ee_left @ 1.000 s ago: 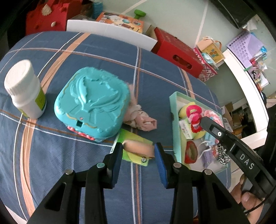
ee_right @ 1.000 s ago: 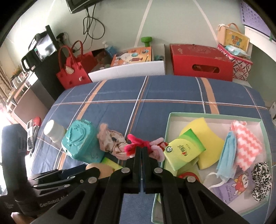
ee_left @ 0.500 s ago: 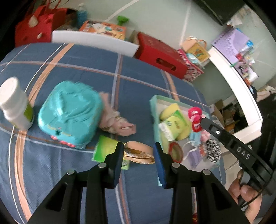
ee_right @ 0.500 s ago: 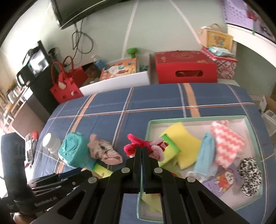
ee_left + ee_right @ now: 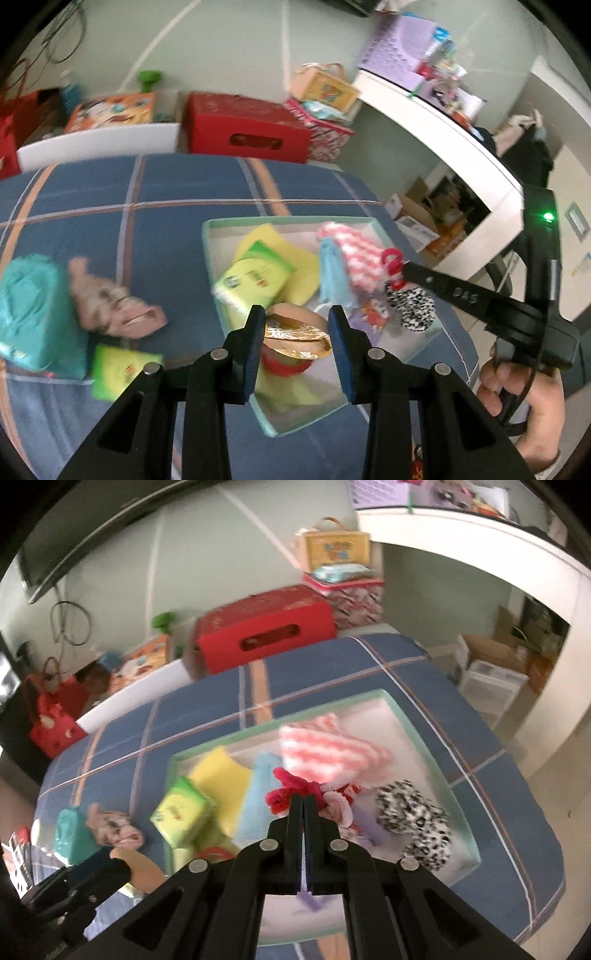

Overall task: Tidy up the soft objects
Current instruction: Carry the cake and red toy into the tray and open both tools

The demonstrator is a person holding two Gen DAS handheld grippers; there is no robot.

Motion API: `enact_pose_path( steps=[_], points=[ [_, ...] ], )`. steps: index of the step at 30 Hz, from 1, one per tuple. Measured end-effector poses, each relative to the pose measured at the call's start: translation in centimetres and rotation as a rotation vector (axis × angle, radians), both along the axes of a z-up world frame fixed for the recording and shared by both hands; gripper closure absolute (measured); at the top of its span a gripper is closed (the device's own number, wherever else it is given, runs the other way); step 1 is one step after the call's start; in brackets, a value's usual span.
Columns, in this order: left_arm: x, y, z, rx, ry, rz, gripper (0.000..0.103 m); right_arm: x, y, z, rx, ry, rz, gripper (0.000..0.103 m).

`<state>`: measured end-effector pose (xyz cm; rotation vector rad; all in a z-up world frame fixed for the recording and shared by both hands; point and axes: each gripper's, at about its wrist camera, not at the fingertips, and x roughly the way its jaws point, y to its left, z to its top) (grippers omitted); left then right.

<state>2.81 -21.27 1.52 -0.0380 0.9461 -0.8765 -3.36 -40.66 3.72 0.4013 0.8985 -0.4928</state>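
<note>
Left tongs (image 5: 297,330) clamp a tan, gold-edged soft piece (image 5: 295,328) above the mint tray's (image 5: 212,258) six-o'clock end, likely for dropping in; right tongs (image 5: 303,805), pressed together, pinch a red-pink scrunchie (image 5: 295,794) over the tray's middle, toward three o'clock.

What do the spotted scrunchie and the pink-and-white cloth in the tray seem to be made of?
The spotted scrunchie looks like plush or fleece fabric, matte, with a fuzzy black-and-white edge. The pink-and-white cloth seems to be soft knit or towel-like fabric, with wavy stripes and a thick nap. Motion blur leaves the weave uncertain.
</note>
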Motion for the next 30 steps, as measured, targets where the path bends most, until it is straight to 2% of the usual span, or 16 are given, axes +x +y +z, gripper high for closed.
enact_pose_path(
  steps=[4, 7, 11, 15, 20, 22, 24, 25, 30],
  points=[
    [-0.2, -2.3, -1.1, -0.001, -0.030, -0.040, 0.067, 0.3, -0.8, -1.4, 0.017, 0.026, -0.018, 0.102],
    [0.1, -3.3, -2.4, -0.005, -0.009, -0.049, 0.067, 0.5, -1.5, -2.6, 0.042, 0.033, -0.028, 0.102],
    [0.5, -4.2, -4.2, 0.060, 0.001, -0.032, 0.067, 0.8, -1.8, -4.2, 0.070, 0.065, -0.038, 0.102],
    [0.8, -4.3, -5.3, 0.081, 0.047, -0.021, 0.067, 0.8, -1.7, -4.0, 0.062, 0.068, -0.042, 0.099],
    [0.6, -3.5, -4.4, 0.079, 0.067, -0.020, 0.066, 0.5, -1.3, -2.7, 0.025, 0.067, -0.047, 0.099],
    [0.5, -3.1, -3.6, 0.088, 0.066, -0.015, 0.061, 0.3, -1.2, -2.1, 0.008, 0.068, -0.050, 0.095],
    [0.4, -2.6, -2.8, 0.124, 0.046, 0.007, 0.056, 0.2, -0.9, -1.5, -0.006, 0.064, -0.048, 0.079],
    [0.4, -2.5, -2.5, 0.140, 0.040, 0.019, 0.053, 0.2, -0.7, -1.2, -0.013, 0.064, -0.045, 0.075],
    [1.2, -0.1, -2.6, 0.256, 0.056, 0.109, 0.050, 1.3, 1.0, -1.1, -0.027, 0.076, 0.017, 0.073]
  ],
)
